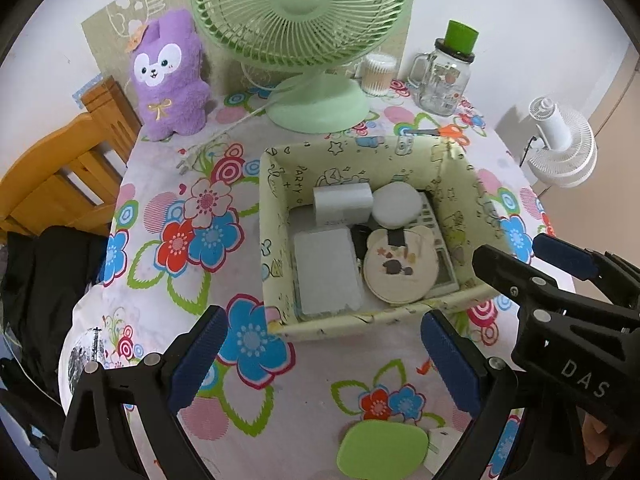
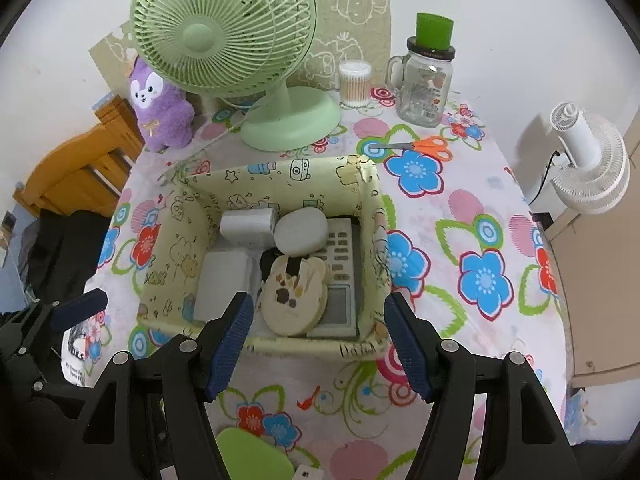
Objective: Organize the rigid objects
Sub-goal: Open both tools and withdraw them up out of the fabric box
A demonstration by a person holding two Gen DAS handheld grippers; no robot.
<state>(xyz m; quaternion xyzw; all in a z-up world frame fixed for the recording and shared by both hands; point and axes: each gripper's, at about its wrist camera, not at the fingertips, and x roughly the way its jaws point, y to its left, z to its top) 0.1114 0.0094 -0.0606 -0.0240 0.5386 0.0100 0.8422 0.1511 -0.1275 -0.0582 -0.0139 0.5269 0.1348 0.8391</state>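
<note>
While both my grippers hang above the flowered tablecloth (image 1: 328, 364), the storage box (image 1: 276, 208) sits mid-table just in front of the green fan (image 1: 316, 108). Inside it lie a white adapter (image 1: 342, 202), a round white case (image 1: 396, 204), a bear-shaped disc (image 1: 400, 270), a flat white case (image 1: 326, 270) and a calculator (image 2: 340, 276). My left gripper (image 1: 322, 360) stands wide, empty; my right gripper (image 2: 320, 344) likewise, holding nothing.

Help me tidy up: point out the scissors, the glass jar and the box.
scissors (image 2: 434, 147): right wrist view, orange handles.
glass jar (image 2: 424, 92): right wrist view, clear body.
box (image 1: 280, 236): left wrist view, left inner wall.
</note>
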